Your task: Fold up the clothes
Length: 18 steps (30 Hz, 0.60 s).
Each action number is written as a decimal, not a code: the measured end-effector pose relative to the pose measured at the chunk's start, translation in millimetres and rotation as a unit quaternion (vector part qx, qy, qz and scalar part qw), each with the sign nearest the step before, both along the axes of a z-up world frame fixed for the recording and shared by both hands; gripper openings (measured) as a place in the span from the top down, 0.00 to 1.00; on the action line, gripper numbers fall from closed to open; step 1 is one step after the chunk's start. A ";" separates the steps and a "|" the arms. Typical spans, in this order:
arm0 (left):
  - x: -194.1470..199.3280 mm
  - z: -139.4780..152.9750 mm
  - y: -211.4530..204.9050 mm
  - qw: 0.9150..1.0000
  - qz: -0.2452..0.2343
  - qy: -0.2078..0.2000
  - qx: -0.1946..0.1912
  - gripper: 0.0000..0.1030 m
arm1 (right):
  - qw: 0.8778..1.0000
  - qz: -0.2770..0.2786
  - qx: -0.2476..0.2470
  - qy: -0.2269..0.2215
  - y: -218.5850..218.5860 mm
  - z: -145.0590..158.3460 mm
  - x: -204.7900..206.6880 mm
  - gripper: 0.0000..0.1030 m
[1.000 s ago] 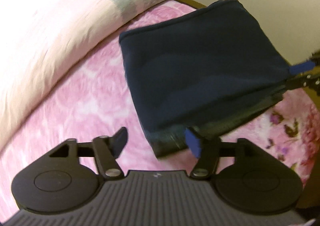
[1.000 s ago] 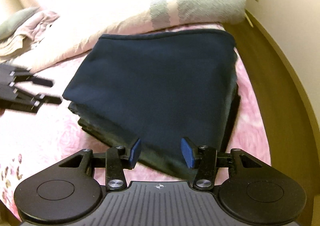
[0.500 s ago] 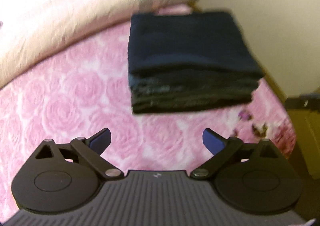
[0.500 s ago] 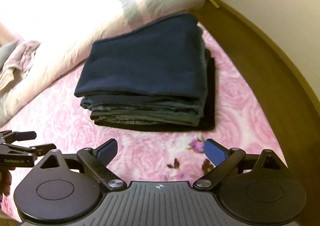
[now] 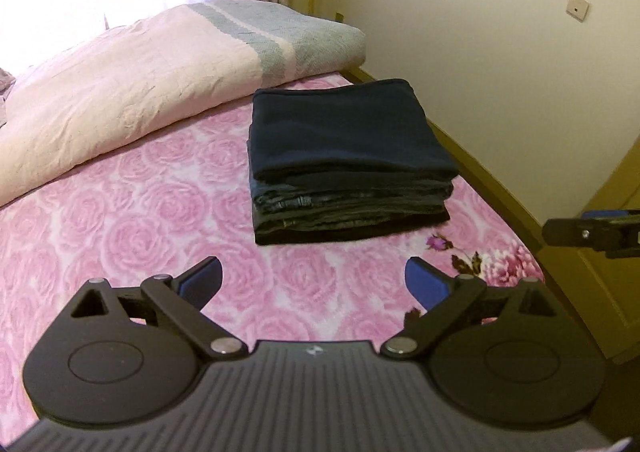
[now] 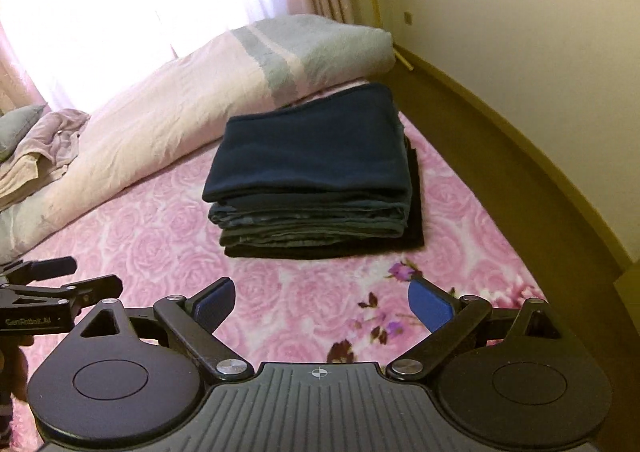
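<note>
Two grippers are hovering over the bed [image 5: 100,220], both with jaws spread wide and nothing between them. The left gripper [image 5: 313,281] and the right gripper [image 6: 321,302] are pointing down toward a stack of folded dark clothes [image 5: 344,160], which is lying on the pink rose bedcover near the bed's right edge, well apart from both. A pale quilt [image 6: 192,92] is lying just behind the stack
</note>
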<state>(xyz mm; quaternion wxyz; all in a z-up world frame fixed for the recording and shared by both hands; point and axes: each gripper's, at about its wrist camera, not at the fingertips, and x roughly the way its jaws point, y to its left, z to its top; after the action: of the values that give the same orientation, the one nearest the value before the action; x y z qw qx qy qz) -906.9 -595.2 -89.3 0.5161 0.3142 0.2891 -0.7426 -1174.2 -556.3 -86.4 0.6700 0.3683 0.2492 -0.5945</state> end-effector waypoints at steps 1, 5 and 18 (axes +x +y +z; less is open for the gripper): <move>1.7 3.7 4.4 1.000 -0.003 0.001 -0.002 0.07 | 1.000 -0.005 -0.003 0.004 5.6 2.3 3.5 0.07; 6.9 16.0 18.0 1.000 -0.013 0.006 -0.009 0.07 | 1.000 -0.021 -0.015 0.015 25.1 11.1 16.3 0.07; 24.5 18.5 44.3 1.000 0.009 0.003 -0.003 0.07 | 0.999 -0.016 -0.020 0.044 60.6 22.5 56.7 0.07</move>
<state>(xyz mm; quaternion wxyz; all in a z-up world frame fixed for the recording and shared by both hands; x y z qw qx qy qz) -882.4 -551.0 -70.9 0.5226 0.3076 0.2918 -0.7396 -1117.4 -495.7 -63.9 0.6562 0.3326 0.2608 -0.6251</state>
